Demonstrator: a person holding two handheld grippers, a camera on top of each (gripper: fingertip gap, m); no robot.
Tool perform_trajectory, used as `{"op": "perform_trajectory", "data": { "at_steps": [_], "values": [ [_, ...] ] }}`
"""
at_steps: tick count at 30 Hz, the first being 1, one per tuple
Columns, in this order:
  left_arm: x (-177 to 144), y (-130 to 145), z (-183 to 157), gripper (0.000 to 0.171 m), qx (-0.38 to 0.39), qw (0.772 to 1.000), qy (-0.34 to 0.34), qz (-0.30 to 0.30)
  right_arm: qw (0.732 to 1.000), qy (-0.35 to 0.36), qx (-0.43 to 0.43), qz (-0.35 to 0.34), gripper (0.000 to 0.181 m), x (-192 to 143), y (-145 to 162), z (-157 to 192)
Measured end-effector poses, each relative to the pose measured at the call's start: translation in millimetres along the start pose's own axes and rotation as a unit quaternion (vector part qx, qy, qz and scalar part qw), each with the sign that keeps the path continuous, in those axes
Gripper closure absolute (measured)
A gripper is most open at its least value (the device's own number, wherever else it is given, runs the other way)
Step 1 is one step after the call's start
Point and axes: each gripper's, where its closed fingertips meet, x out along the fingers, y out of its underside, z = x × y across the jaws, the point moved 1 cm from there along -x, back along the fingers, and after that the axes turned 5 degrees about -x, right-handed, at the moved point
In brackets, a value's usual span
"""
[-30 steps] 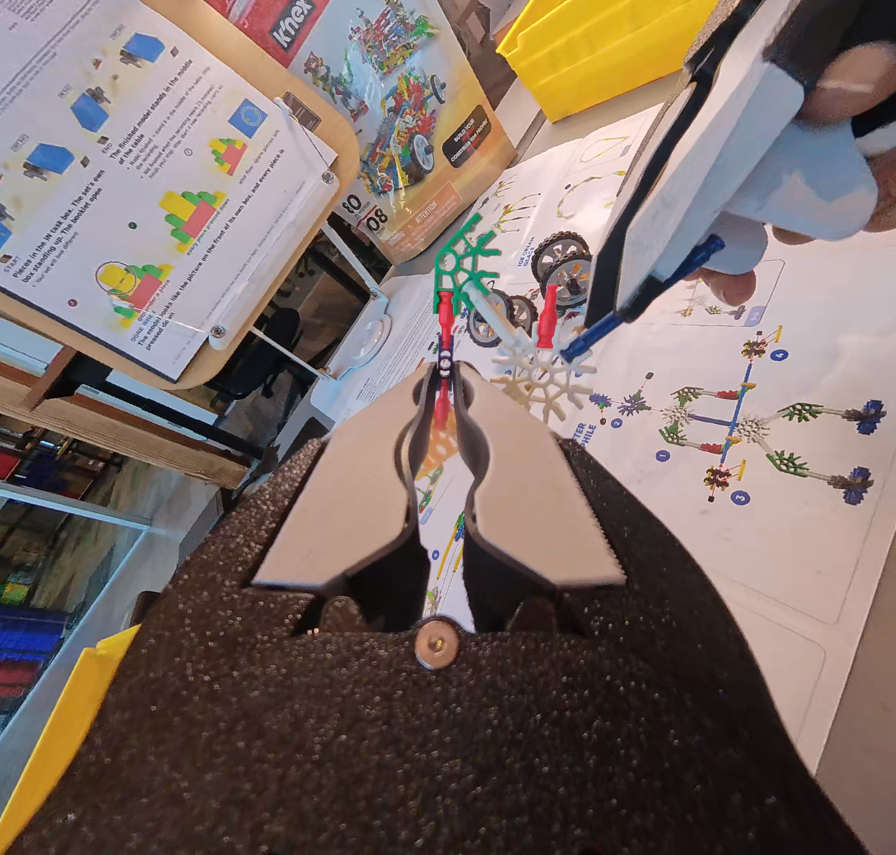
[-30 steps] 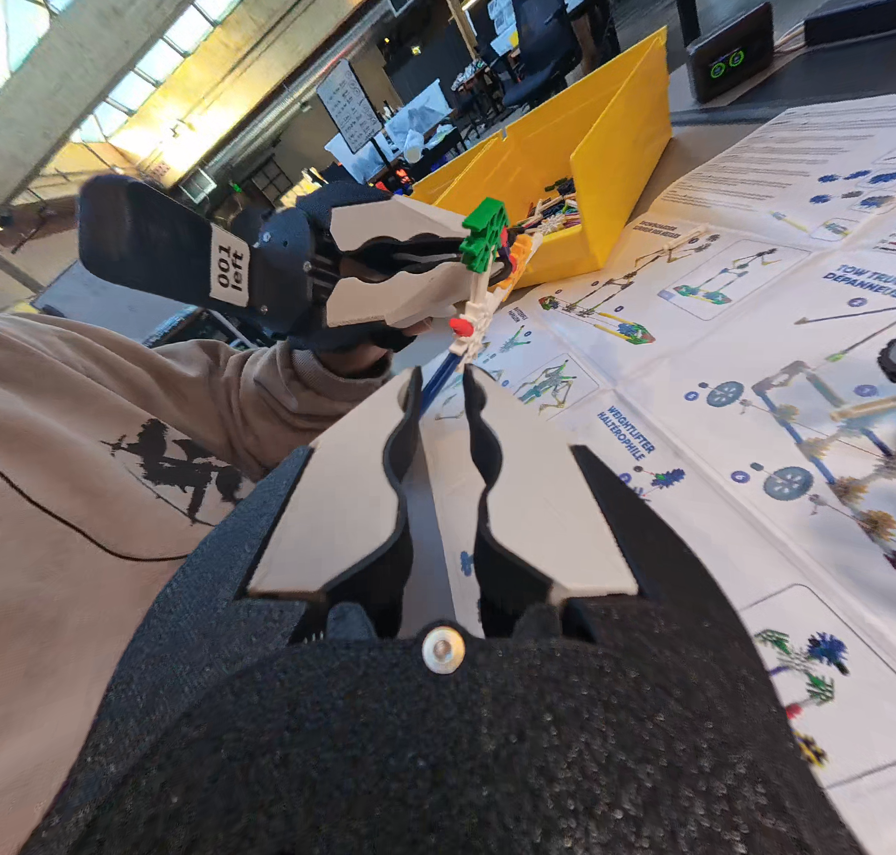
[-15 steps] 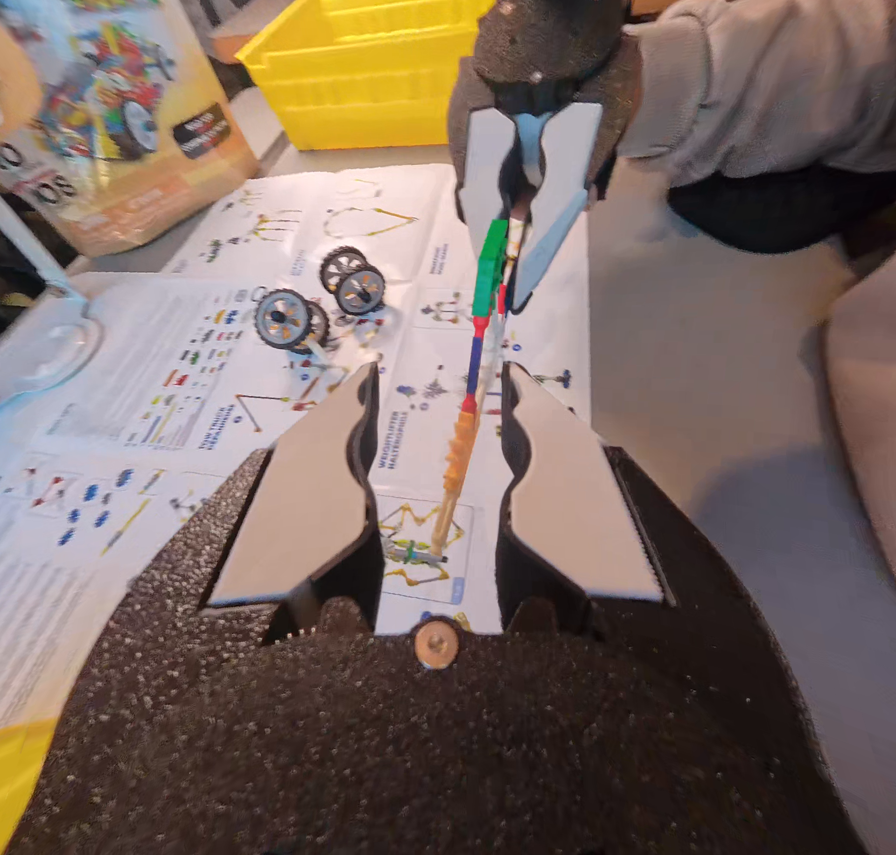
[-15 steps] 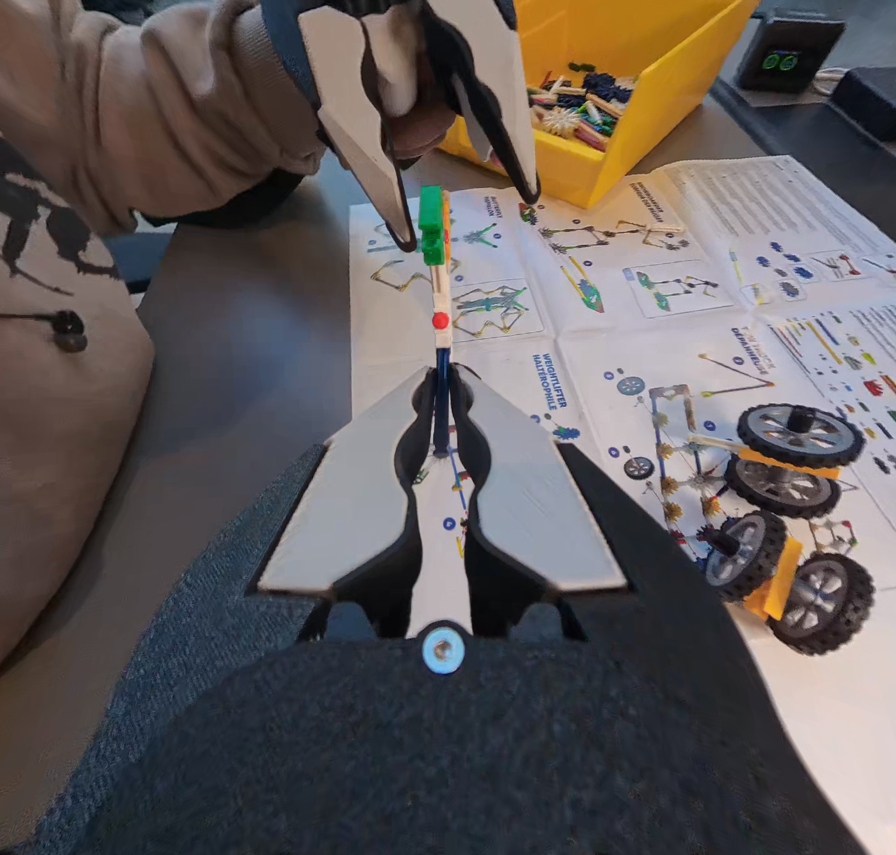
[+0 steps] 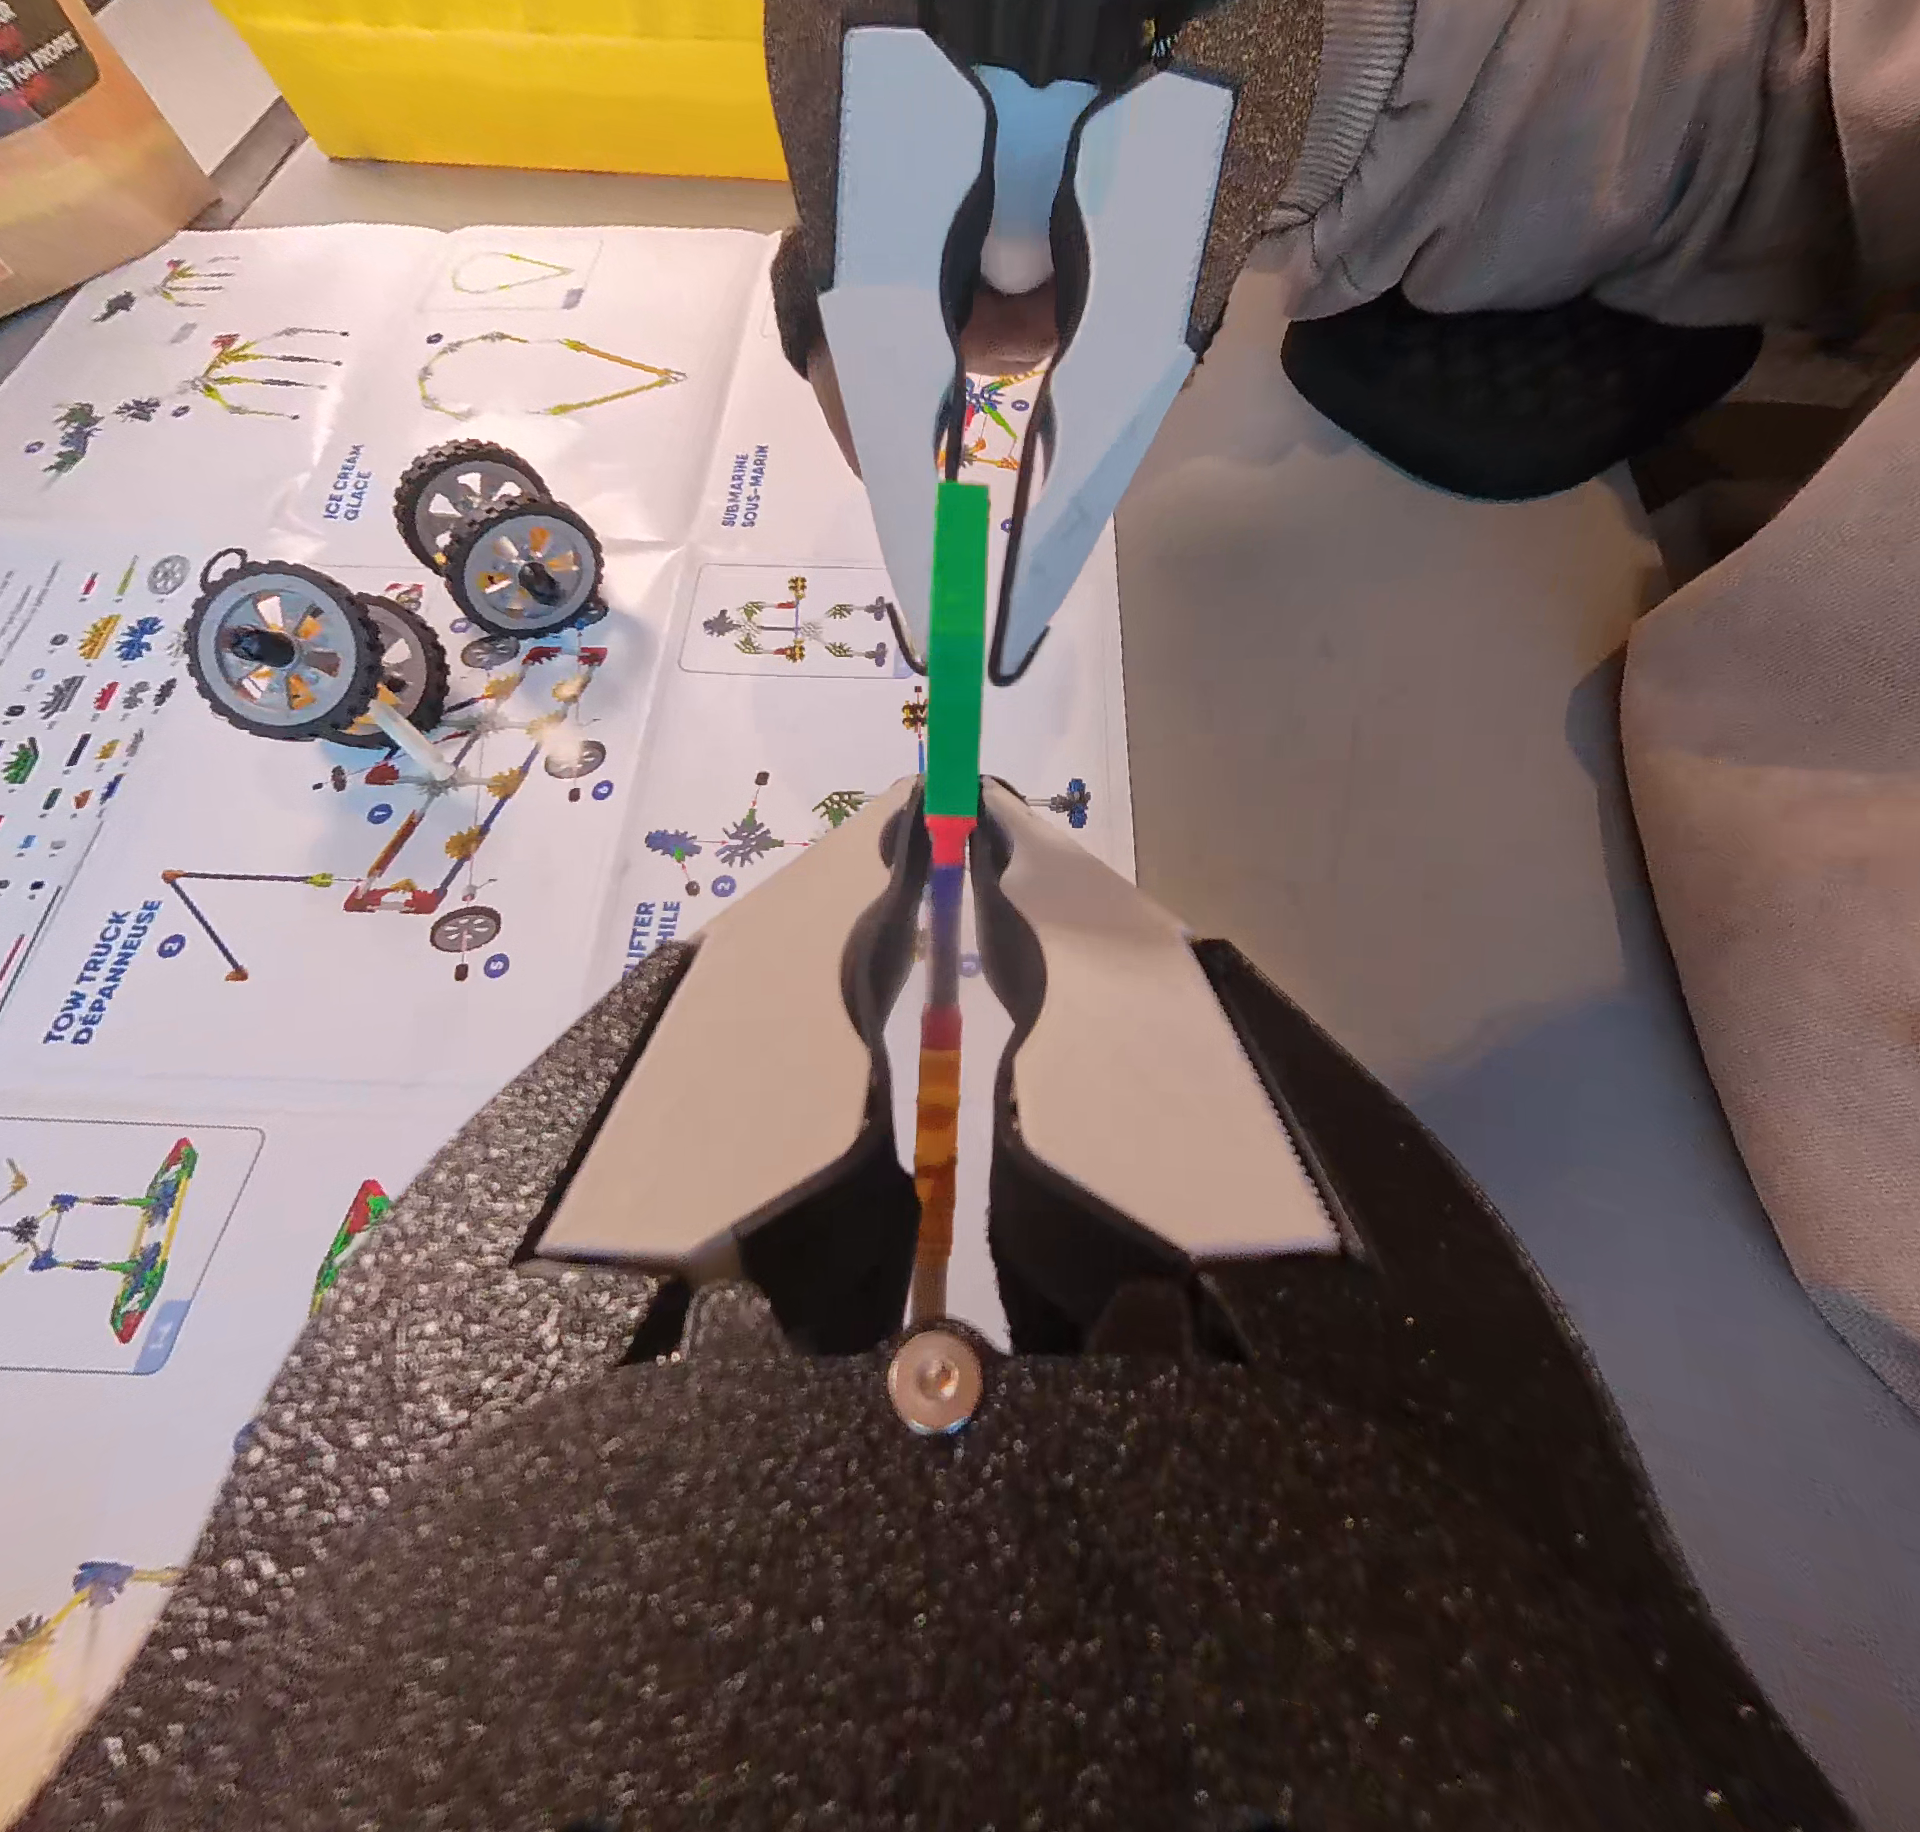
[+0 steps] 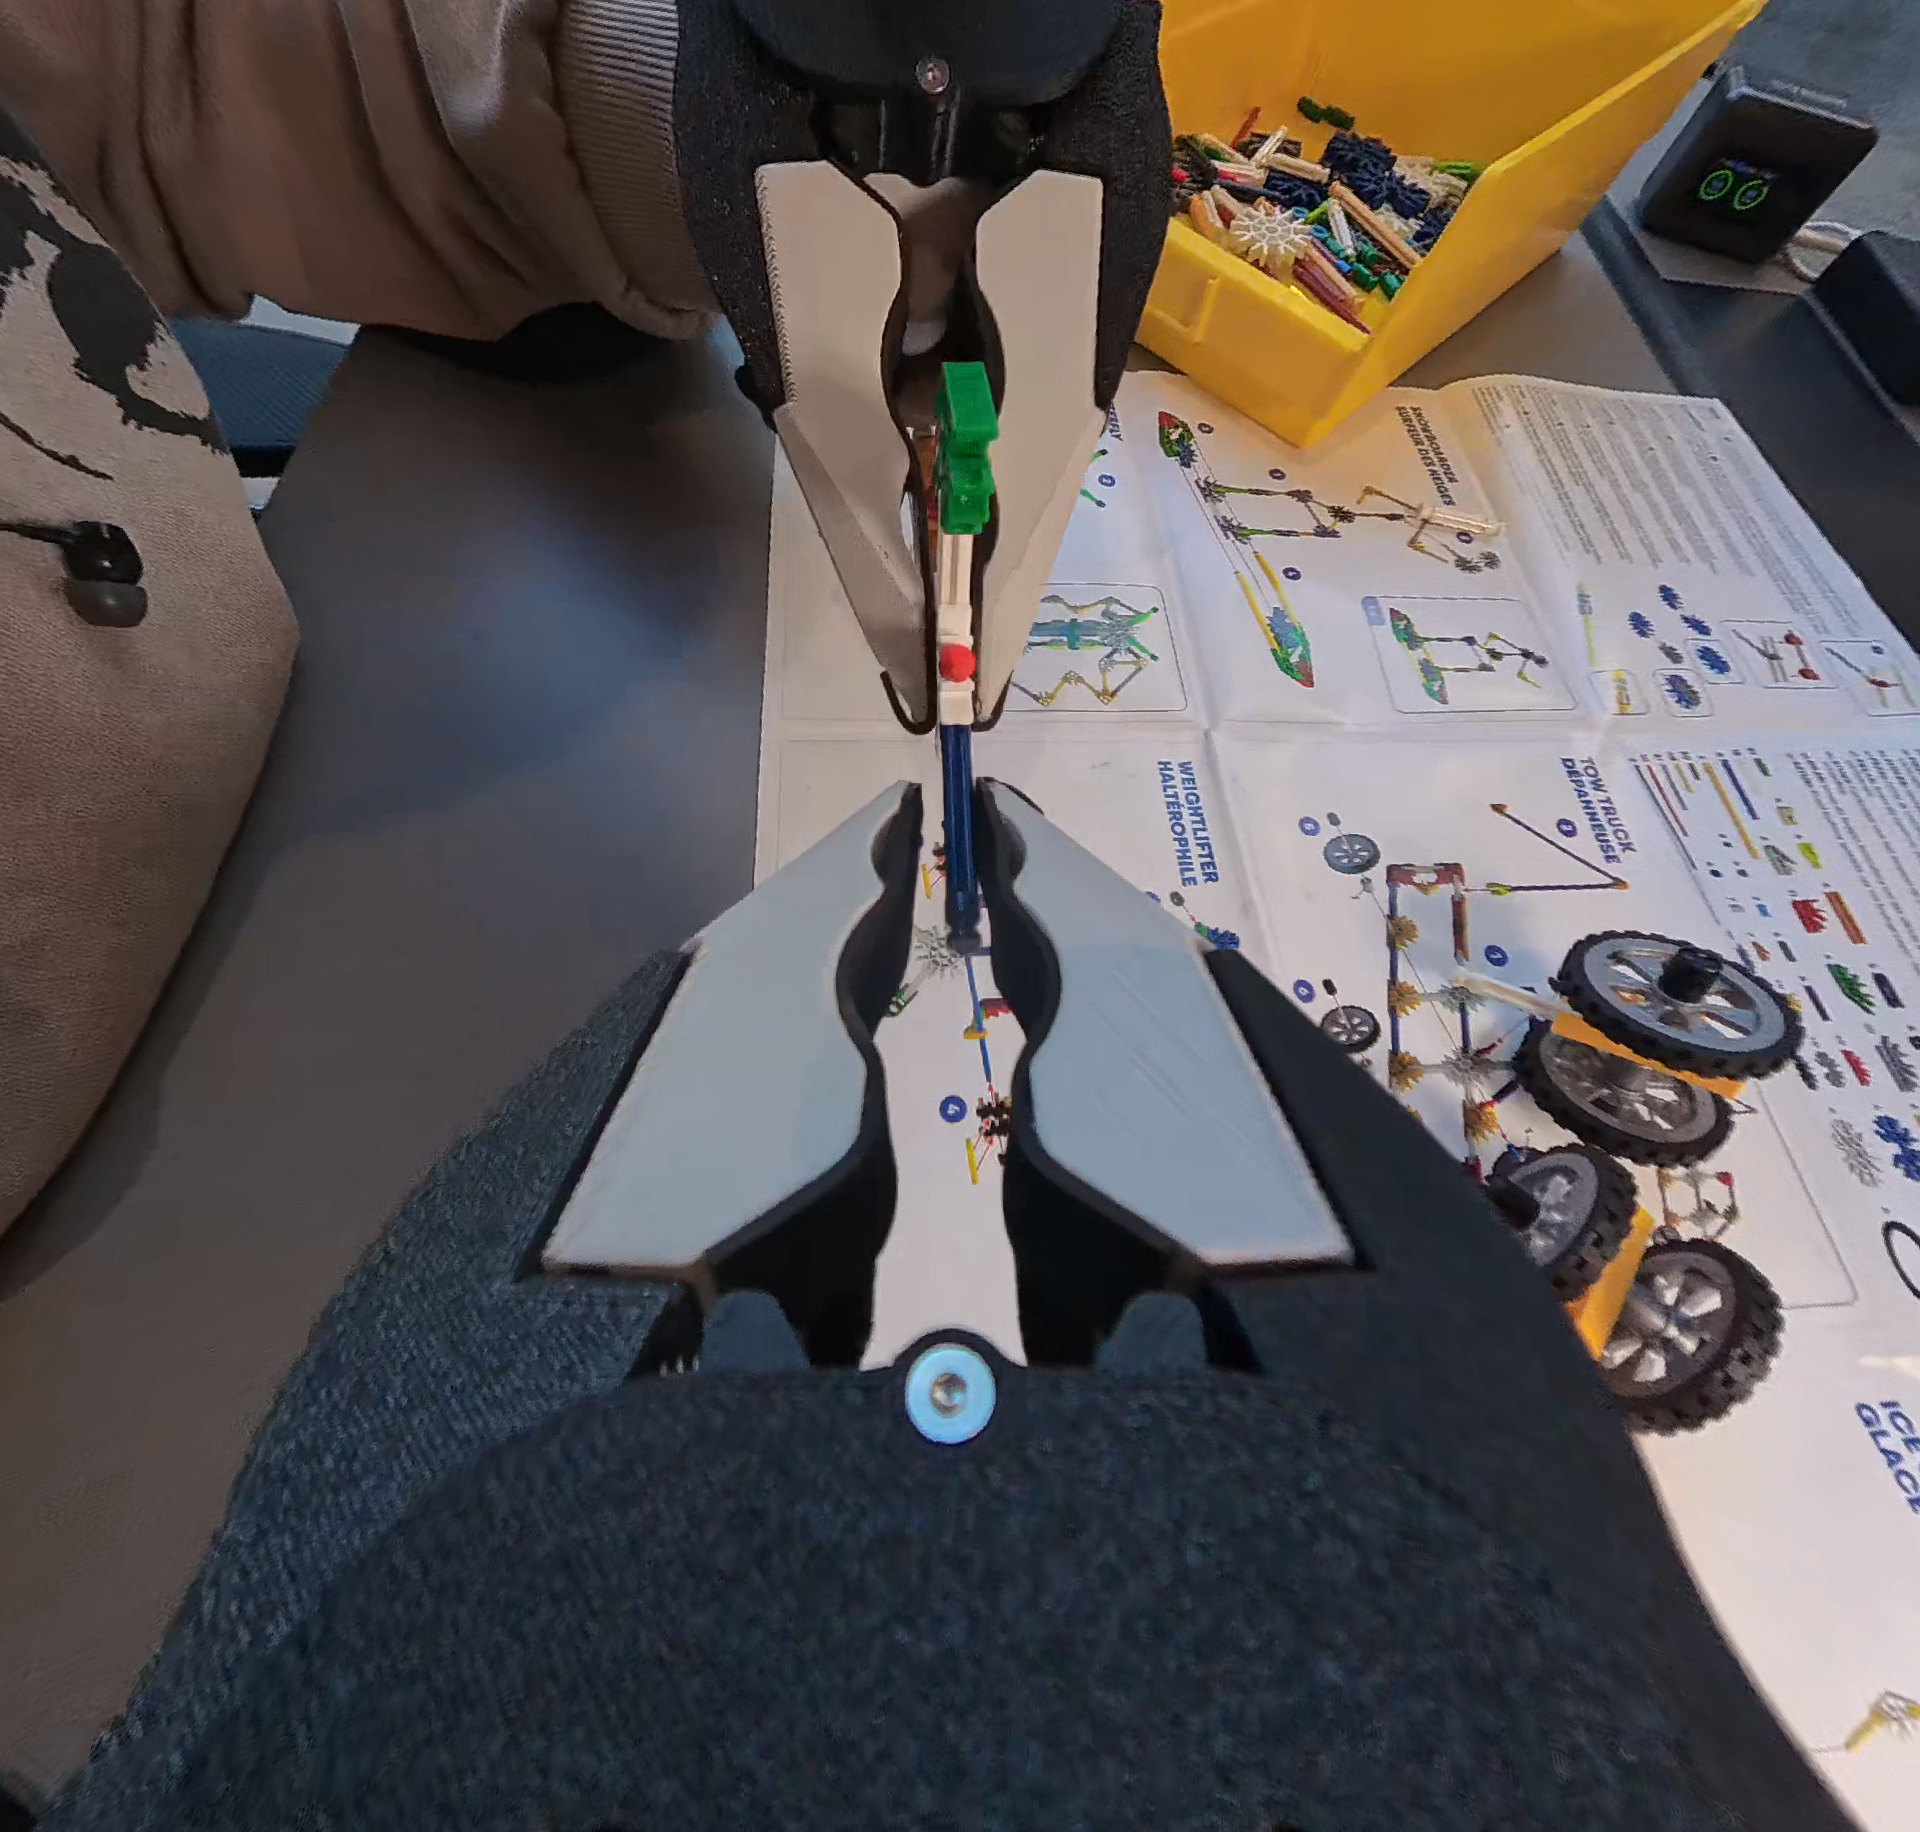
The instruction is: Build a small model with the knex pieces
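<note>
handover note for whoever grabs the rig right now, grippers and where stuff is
Left gripper: shut on the rod assembly, at its green and white connector end.
Right gripper: shut on the same assembly, on the blue rod at the other end. The two grippers face each other, tips close, holding the piece in the air above the instruction sheet.
Wheeled model: resting on the sheet, to the right gripper's right, untouched.
Yellow bin: at the sheet's far edge, holding loose rods and connectors.
</note>
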Motion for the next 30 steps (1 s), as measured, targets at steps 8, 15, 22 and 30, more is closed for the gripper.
{"op": "perform_trajectory", "data": {
  "at_steps": [8, 15, 22, 30],
  "values": [
    [-4, -14, 29, 0.166, -0.099, 0.991, -0.058, -0.068, 0.991, 0.117, 0.035, -0.049, 0.177, -3, -9, -32],
    [-5, -30, 71, 0.169, -0.253, 0.936, -0.163, -0.185, 0.941, 0.338, -0.014, -0.022, 0.179, -2, -17, -70],
    [-1, -32, 77, 0.169, -0.487, 0.826, 0.040, -0.282, 0.906, 0.401, -0.136, 0.029, 0.179, 2, -22, -73],
    [5, -23, 79, 0.168, -0.455, 0.854, -0.001, -0.254, 0.889, 0.399, -0.216, 0.065, 0.179, 8, -13, -72]
  ]
}}
